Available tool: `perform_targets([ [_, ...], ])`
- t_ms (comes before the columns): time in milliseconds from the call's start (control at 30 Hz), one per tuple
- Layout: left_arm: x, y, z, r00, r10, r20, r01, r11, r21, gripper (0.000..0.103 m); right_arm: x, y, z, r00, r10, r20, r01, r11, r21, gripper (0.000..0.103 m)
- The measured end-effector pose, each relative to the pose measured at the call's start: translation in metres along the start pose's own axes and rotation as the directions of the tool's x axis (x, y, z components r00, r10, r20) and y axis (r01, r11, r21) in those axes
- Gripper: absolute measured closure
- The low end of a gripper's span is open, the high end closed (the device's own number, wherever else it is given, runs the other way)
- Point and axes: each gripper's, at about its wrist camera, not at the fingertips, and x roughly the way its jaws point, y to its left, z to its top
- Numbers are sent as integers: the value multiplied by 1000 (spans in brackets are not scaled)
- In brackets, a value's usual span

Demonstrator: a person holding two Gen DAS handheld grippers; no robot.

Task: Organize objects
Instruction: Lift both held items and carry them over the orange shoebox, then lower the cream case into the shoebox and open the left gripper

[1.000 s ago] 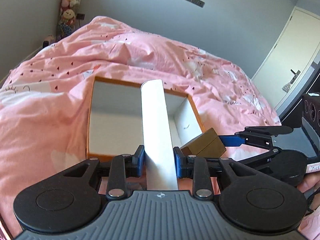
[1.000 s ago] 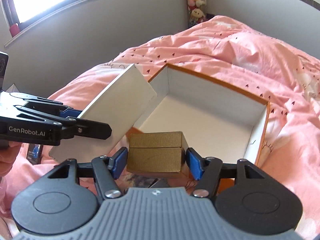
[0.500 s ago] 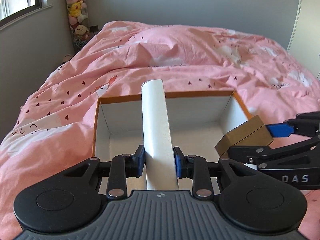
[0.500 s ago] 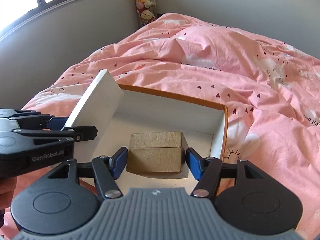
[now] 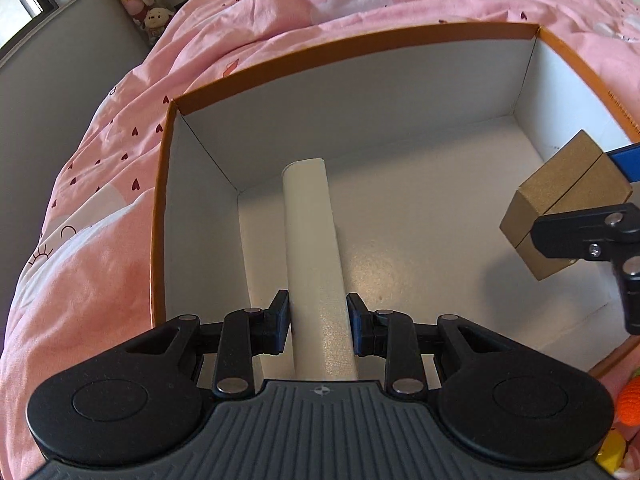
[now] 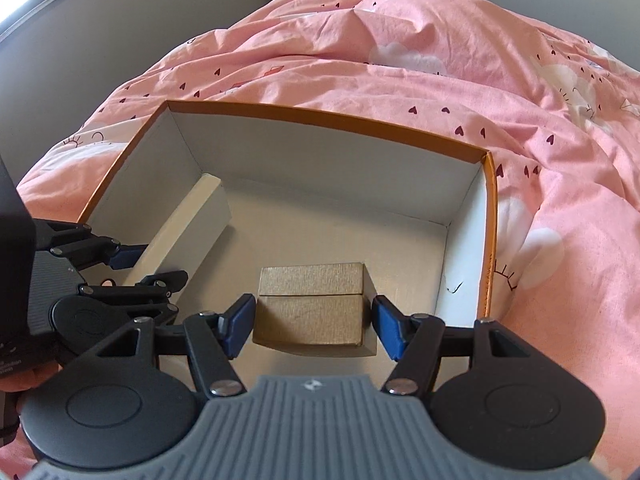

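Left wrist view, grip: the left gripper (image 5: 318, 320) is clamped narrowly on the white box (image 5: 312, 248), held on edge.
Left wrist view, place: the white box hangs inside the orange-rimmed box (image 5: 360, 46), near its left wall; whether it touches the floor cannot be told.
Left wrist view, advice: lower it flush along that wall, then release.
Right wrist view, grip: the right gripper (image 6: 314, 326) is closed wide on the gold box (image 6: 312, 306).
Right wrist view, place: the gold box sits over the floor's near right part, well apart from the white box (image 6: 188, 226).
Right wrist view, advice: set it flat, clear of the right wall, before letting go.
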Motion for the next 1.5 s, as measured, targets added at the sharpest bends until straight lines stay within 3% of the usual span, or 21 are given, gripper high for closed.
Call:
perform_targets([
  [167,10,1,-3,999,3,-52,-4,1000,-16,70,9,-1,-2,1000,6,-27,-6,1000,-3,38],
  [367,8,13,-3,993,-100,-68,93,991,-101,69,14,1,-2,999,23,-45,-23,1000,0,38],
  [567,-2,25,-5,976,-211,-51,199,962,-188,64,15,4,-2,998,44,-54,-44,999,1,38],
  [733,-13,33,-7,944,-331,-15,317,914,-255,62,18,4,-3,997,44,-68,-44,999,5,38],
  [933,-9,47,-6,862,-507,-2,478,813,-332,64,18,1,-3,996,52,-76,-50,998,22,38],
  [1167,11,50,-2,837,-544,-55,497,799,-338,71,21,8,-3,994,63,-89,-62,998,11,38],
  [1400,8,50,4,885,-464,-45,439,862,-253,66,27,9,1,993,64,-98,-63,998,21,38],
  [1500,7,37,10,922,-384,-46,370,911,-184,62,27,4,2,994,55,-96,-52,998,35,38],
])
